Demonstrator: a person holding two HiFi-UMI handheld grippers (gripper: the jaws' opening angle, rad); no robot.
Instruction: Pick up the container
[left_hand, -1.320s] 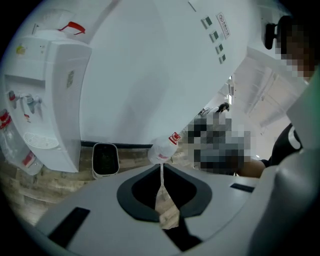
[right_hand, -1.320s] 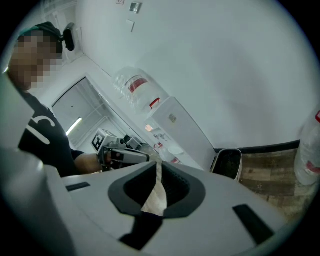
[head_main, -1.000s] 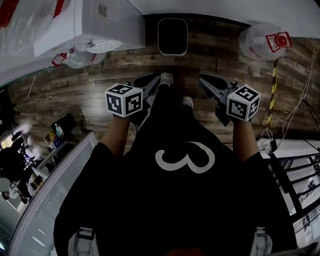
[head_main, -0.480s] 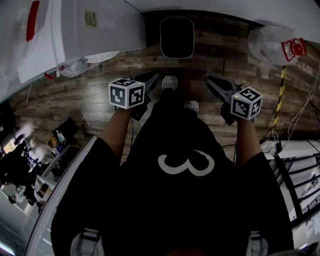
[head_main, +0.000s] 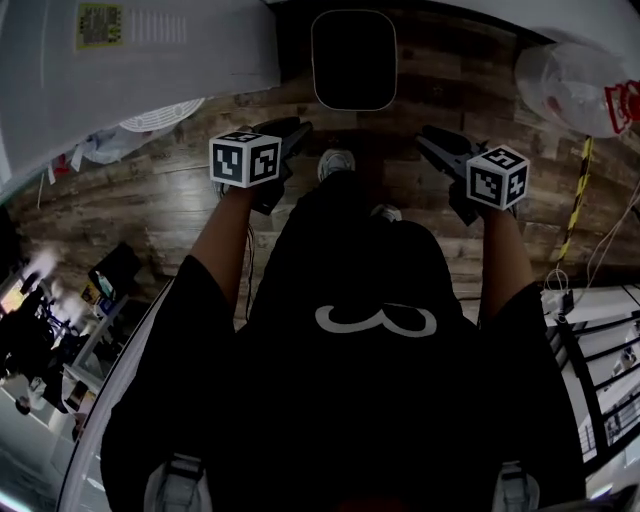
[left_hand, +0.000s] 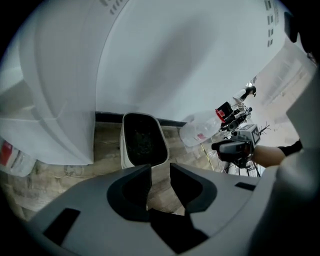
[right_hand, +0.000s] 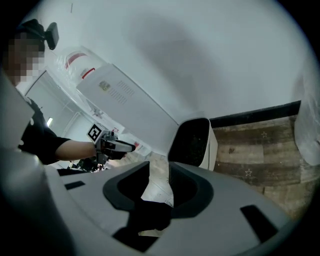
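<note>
Resting on wood-plank floor (head_main: 180, 200): container (head_main: 353, 60)

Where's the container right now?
Head view, top centre: the container stands on the wood floor by the wall, just right of the white appliance.

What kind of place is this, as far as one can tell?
Probably an indoor workroom or lab rather than a home. There is a wood-plank floor, a yellow-and-black striped strip, and a large white machine beside the container.
</note>
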